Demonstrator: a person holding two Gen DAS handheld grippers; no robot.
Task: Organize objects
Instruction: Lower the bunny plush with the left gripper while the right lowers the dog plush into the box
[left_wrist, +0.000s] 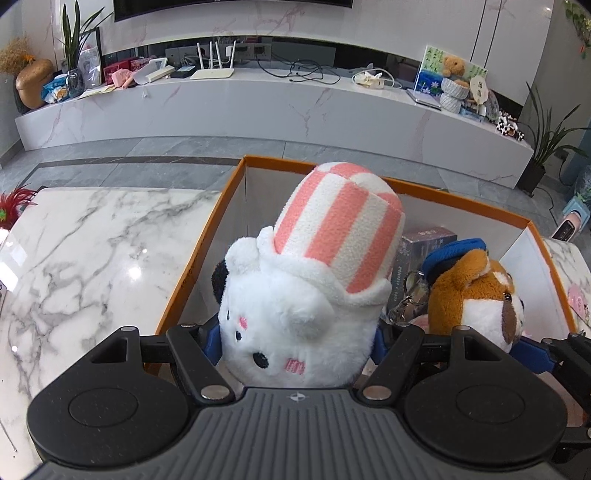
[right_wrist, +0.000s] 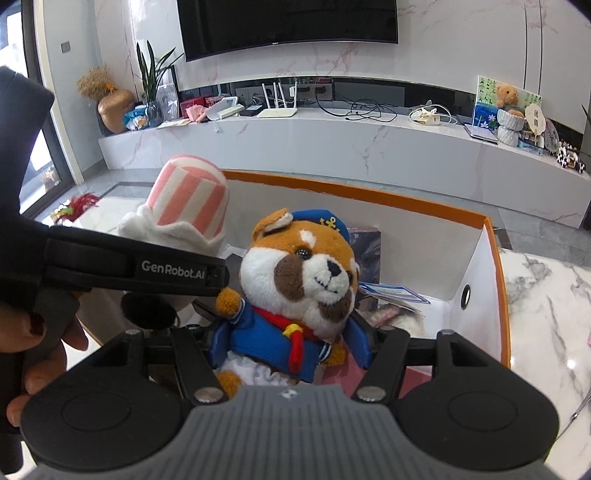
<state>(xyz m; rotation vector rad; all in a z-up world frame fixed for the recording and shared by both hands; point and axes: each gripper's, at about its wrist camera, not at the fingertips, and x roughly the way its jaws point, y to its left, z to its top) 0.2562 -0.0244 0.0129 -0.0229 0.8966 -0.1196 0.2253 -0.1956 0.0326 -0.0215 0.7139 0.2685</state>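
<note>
Plush pair, one per gripper, both over the box (left_wrist: 236, 173).

Left gripper (left_wrist: 295, 343): clamped on the white plush (left_wrist: 280, 317), blue fingers (left_wrist: 212, 345) pressed into its sides at 9 and 3. Plush fills frame centre, face toward the camera, pink-white striped hat (left_wrist: 343, 236) pointing to 12. It sits over the box's left half, near the left wall.

Right gripper (right_wrist: 288, 343): clamped on the dog plush (right_wrist: 299, 273), blue fingers (right_wrist: 360, 341) squeezing the blue sailor jacket from both sides. Dog is upright, facing the camera, blue cap on top, red scarf at the neck. In the left view the dog (left_wrist: 476, 295) shows at 3 of the white plush, close beside it; whether they touch, cannot tell.

Box: orange rim, white inner walls, open top. Inside, behind the plushes at 12–1, a dark carton (left_wrist: 421, 247) standing against the far wall; a keyring (left_wrist: 406, 299) hangs between the two plushes. Right view shows a paper tag (right_wrist: 395, 293) and something pink on the box floor, too hidden to identify.

Box rests on a marble table (left_wrist: 92, 251). Red feather item (left_wrist: 14, 203) at 9, table edge. Beyond at 12: grey floor, long marble TV console (left_wrist: 258, 107) with a router (left_wrist: 214, 72), cables, and a teddy (left_wrist: 454, 68) at 1–2.

Person's hand (right_wrist: 37, 350) visible at 8–9 in the right view, holding the left gripper.
</note>
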